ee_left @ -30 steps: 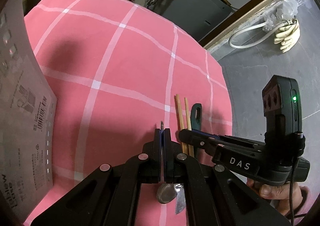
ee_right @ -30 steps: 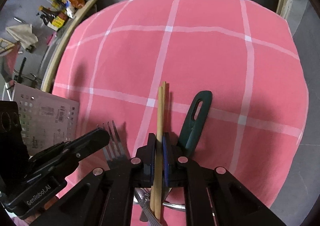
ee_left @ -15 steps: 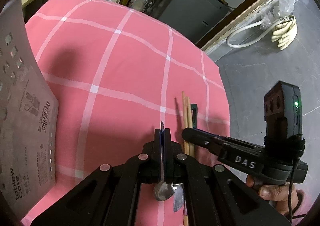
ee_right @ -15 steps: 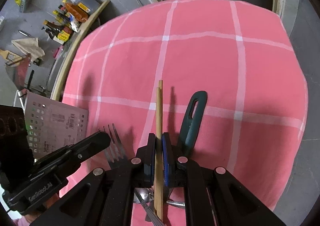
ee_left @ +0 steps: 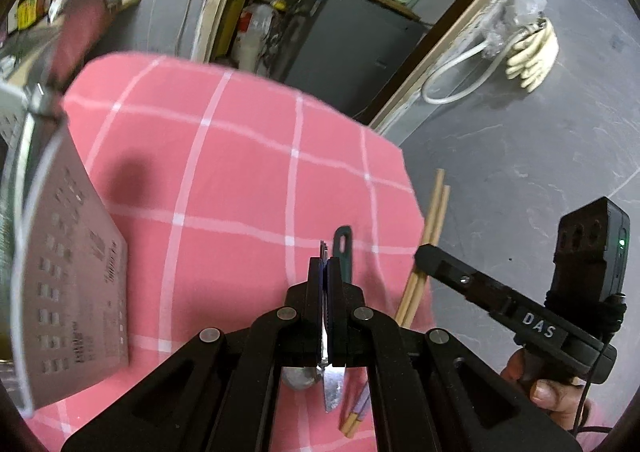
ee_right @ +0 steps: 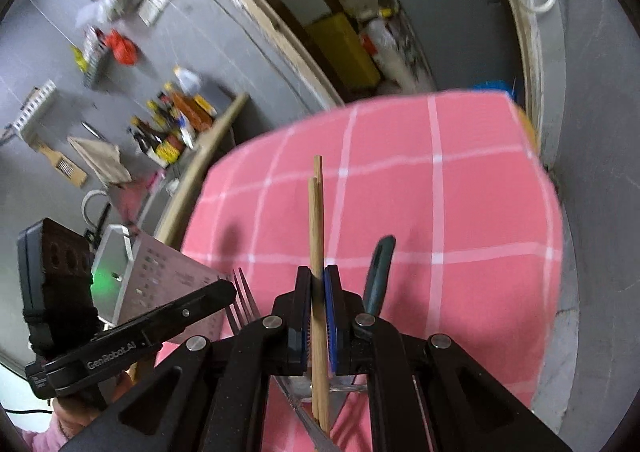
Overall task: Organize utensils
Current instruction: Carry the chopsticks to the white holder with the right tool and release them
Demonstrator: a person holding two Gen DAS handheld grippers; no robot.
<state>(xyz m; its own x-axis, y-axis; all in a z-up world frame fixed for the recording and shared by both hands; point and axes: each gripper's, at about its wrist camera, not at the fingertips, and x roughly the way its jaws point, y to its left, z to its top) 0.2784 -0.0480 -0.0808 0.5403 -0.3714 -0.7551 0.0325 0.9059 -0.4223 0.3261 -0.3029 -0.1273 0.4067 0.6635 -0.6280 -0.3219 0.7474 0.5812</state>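
My left gripper (ee_left: 325, 268) is shut on a metal fork (ee_left: 323, 248), seen edge-on with its tines poking past the pads. In the right wrist view the fork's tines (ee_right: 244, 296) show beside the left gripper (ee_right: 224, 290). My right gripper (ee_right: 318, 276) is shut on a pair of wooden chopsticks (ee_right: 316, 219), held above the pink checked tablecloth (ee_right: 420, 211). From the left wrist view, the right gripper (ee_left: 420, 252) holds the chopsticks (ee_left: 434, 211) over the cloth's right edge. A dark green handle with a hole (ee_right: 380, 272) lies on the cloth between the grippers.
A grey perforated metal cutlery holder (ee_left: 72, 272) stands at the left of the table. Under the left gripper lie a spoon bowl (ee_left: 300, 376) and a knife blade (ee_left: 332, 392). Grey floor surrounds the table, with bottles (ee_right: 176, 127) at the left and a dark cabinet (ee_left: 352, 43) behind.
Both grippers have risen from the cloth with their loads. The chopsticks left the cloth and moved right, away from the green handle. The cutlery holder now looms closer on the left.
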